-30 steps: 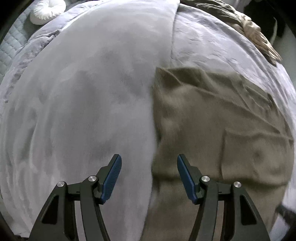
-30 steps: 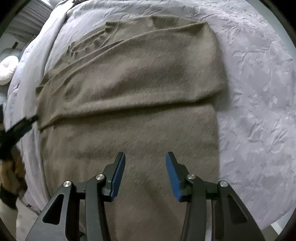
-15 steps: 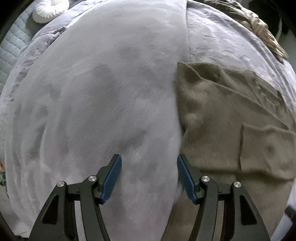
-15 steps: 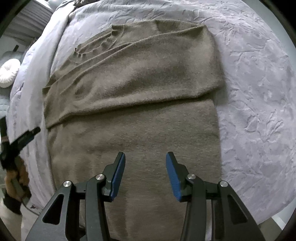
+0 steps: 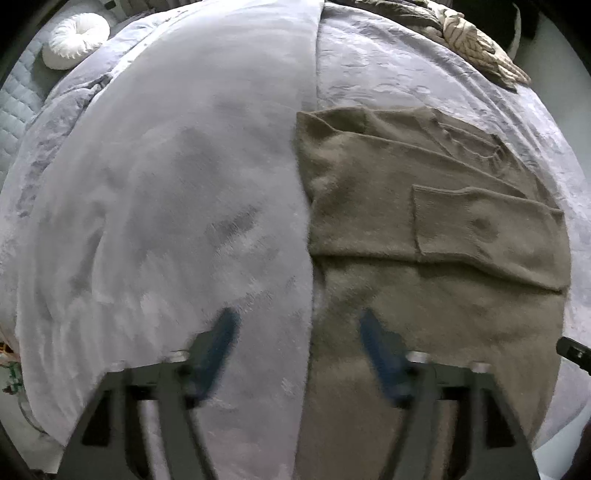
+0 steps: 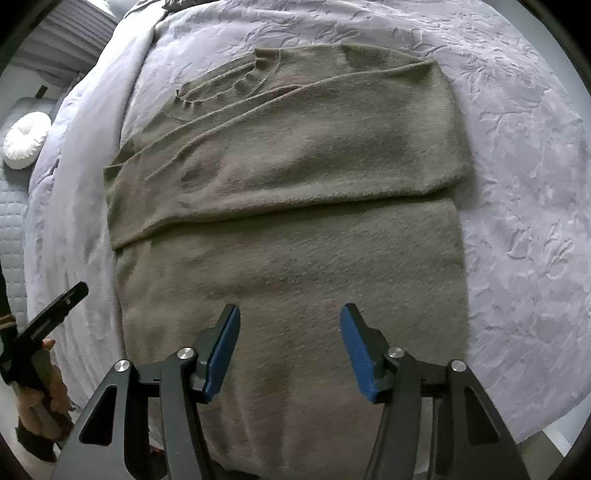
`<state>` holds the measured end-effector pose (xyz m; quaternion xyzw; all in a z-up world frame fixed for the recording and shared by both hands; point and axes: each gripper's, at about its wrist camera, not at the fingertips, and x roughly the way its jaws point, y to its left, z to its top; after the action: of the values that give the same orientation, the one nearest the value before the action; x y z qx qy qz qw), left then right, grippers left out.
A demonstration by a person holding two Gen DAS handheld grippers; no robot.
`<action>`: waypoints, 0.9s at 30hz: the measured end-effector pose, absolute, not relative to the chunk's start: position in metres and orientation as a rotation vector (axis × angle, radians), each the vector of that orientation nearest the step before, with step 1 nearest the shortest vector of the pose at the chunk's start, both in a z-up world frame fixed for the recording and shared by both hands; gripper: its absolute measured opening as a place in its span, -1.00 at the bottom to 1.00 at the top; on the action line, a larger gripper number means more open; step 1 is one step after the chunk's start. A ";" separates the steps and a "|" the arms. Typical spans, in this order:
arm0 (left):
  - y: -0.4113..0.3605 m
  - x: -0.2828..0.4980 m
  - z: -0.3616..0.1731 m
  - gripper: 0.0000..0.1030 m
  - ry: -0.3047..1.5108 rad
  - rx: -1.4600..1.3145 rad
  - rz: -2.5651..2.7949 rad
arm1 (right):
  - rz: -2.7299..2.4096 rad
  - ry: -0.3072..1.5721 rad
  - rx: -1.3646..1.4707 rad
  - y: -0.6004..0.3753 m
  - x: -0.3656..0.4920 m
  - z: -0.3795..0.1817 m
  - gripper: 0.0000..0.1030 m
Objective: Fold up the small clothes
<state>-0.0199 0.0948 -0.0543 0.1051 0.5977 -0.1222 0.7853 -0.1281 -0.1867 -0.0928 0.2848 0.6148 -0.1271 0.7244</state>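
An olive-brown knitted sweater lies flat on the bed, its sleeves folded across the chest and its neckline at the far end. My right gripper hovers over the sweater's lower half, jaws opening, with nothing between them. My left gripper is blurred and hangs above the left edge of the sweater, where it meets the grey blanket. Its jaws are opening too and hold nothing. The left gripper also shows in the right wrist view, in a person's hand.
A smooth grey blanket covers the bed's left part and a patterned grey bedspread the rest. A round white cushion lies at the far left. A heap of other clothes sits at the far right. The bed's edge runs near me.
Both grippers' jaws have spread wider, the left far more. Both have lifted off the sweater, so more of it shows. The left one also shifted sideways along the sweater's edge.
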 end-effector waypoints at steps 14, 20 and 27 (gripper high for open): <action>0.107 -0.016 -0.069 0.99 1.314 0.196 -0.344 | -0.306 1.255 0.705 -0.154 -0.144 -0.076 0.66; 0.123 -0.031 -0.072 0.98 1.322 0.255 -0.370 | -0.247 1.249 0.713 -0.135 -0.157 -0.072 0.68; 0.153 -0.063 -0.085 0.98 1.362 0.249 -0.332 | -0.159 1.299 0.775 -0.133 -0.173 -0.086 0.68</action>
<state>-0.0630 0.1533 -0.0847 0.1141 0.6249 -0.1521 0.7572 -0.1730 -0.1333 -0.0857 0.3510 0.5888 -0.0720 0.7245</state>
